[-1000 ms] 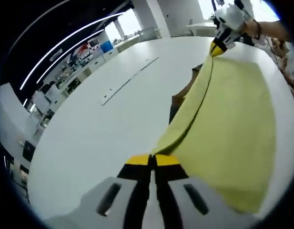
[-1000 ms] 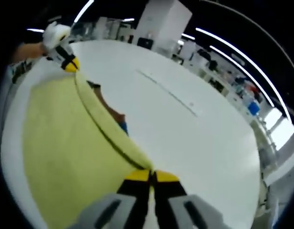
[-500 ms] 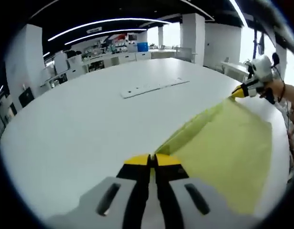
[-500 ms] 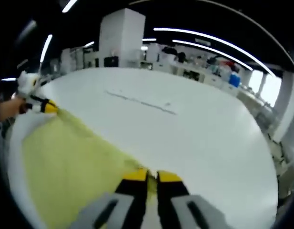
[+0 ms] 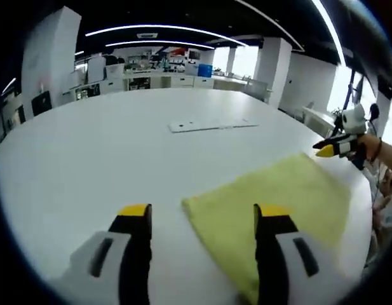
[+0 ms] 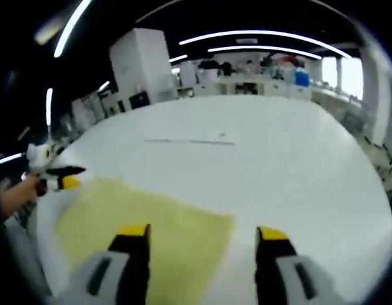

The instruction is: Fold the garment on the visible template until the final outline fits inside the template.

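A yellow garment (image 5: 278, 197) lies flat on the round white table (image 5: 107, 146), with one corner reaching between my left jaws. My left gripper (image 5: 203, 211) stands open just above that corner, holding nothing. My right gripper (image 6: 202, 232) is open too, over the opposite corner of the garment (image 6: 145, 222). In the left gripper view the right gripper (image 5: 327, 150) hovers past the cloth's far right edge, a hand behind it. The left gripper (image 6: 67, 178) sits at the cloth's far left edge in the right gripper view.
A long thin white strip (image 5: 211, 125) lies on the table beyond the garment, also seen as a strip (image 6: 189, 142) in the right gripper view. A white pillar (image 6: 141, 70) and shelving stand behind the table. The table edge runs close on the person's side.
Both grippers have opened and let go of the garment's corners. The cloth, held stretched between them before, now lies flat on the table.
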